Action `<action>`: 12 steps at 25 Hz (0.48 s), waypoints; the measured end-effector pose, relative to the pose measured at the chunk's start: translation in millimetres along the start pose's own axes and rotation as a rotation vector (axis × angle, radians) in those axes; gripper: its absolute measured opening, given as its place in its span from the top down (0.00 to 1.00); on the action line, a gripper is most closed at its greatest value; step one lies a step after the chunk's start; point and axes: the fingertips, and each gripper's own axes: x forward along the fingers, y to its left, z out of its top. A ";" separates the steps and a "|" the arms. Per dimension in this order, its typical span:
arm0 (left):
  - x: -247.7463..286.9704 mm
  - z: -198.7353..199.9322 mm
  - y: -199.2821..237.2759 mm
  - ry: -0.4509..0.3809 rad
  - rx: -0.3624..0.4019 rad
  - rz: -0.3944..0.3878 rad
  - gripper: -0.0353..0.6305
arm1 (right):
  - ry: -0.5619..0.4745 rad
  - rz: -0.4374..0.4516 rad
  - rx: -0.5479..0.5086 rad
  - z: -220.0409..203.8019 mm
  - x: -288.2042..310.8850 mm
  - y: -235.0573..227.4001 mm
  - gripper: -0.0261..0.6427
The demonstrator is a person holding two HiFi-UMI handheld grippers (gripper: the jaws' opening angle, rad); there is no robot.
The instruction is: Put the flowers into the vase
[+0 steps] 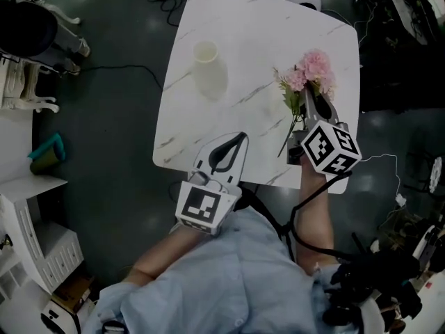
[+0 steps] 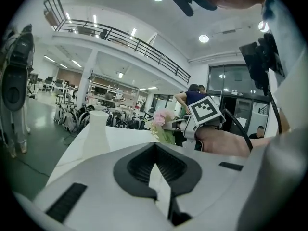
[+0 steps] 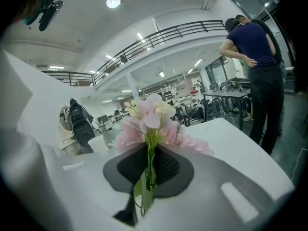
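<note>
**A:** What is noted nearest the body?

**B:** The left gripper [image 1: 236, 143] is seen over the near edge of the table [image 1: 264, 19], its jaws brought together on nothing. If the vase had to be steadied, those jaws would first have to be parted, and time could be lost.

**A:** And just beyond it?

**B:** The right gripper [image 1: 314, 97] is clamped on the thin stems of the flowers [image 1: 313, 72]. They are held above the table's right side, with the blooms pointed away from the body. The stem ends trail back beside the gripper. The bunch could be twisted or slipped in the pads by a hasty swing, and the loose ends could be caught on the rim.

**A:** Farther out?

**B:** The vase [image 1: 208, 68] stands upright at the left, well apart from the flowers and unheld. Its neck is judged narrow. If it were struck off-centre by the stems, it could be tipped or pushed across the smooth top.
</note>
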 end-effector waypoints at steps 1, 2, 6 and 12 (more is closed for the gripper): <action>-2.9 1.5 7.1 -0.006 -0.004 0.008 0.94 | -0.007 0.013 -0.003 3.2 5.0 9.8 0.93; -5.6 3.5 14.8 -0.011 -0.009 0.013 0.94 | -0.016 0.024 -0.005 7.4 10.6 19.9 0.93; -14.5 12.8 47.5 -0.021 -0.017 0.020 0.94 | -0.063 0.061 -0.013 29.7 33.5 62.2 0.93; -16.1 30.8 95.8 -0.049 -0.045 0.032 0.94 | -0.131 0.139 -0.030 72.7 67.0 122.0 0.93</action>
